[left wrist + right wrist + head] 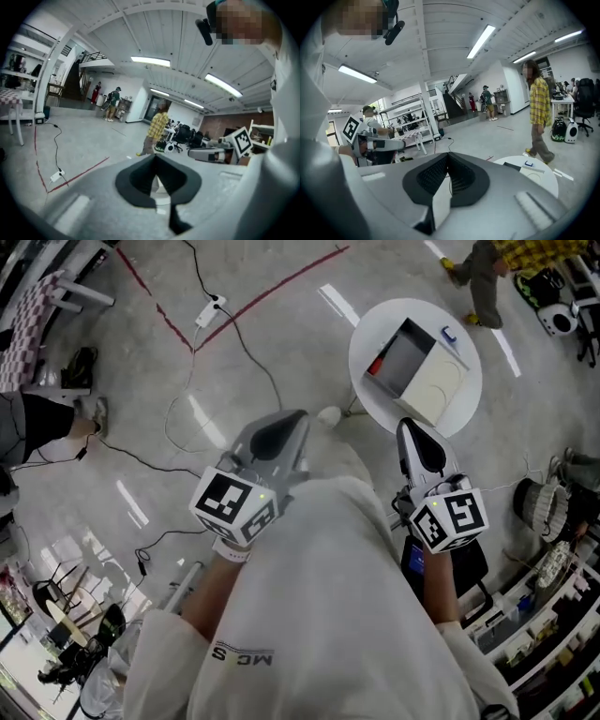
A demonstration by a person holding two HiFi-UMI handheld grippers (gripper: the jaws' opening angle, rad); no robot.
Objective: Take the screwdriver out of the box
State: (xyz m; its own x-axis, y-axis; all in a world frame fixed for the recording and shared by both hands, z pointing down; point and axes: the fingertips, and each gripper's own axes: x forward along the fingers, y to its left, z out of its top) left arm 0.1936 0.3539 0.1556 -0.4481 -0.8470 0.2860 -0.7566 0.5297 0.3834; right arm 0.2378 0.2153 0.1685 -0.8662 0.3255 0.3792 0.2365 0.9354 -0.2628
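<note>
A round white table (375,395) stands ahead of me on the floor. On it lies an open box (405,360) with a grey inside and a cream lid (439,388). A small red thing (377,363) shows at the box's left edge; I cannot tell whether it is the screwdriver. Both grippers are held near my chest, well short of the table. My left gripper (296,415) (154,157) is shut with nothing in it. My right gripper (405,426) (447,154) is shut and holds nothing, and points toward the table's near edge (543,180).
Cables and a power strip (208,310) lie on the grey floor beside red tape lines (281,282). A person in a yellow plaid shirt (506,259) (539,108) walks past the table. Shelving (553,615) stands at the right, another person's leg (42,423) at the left.
</note>
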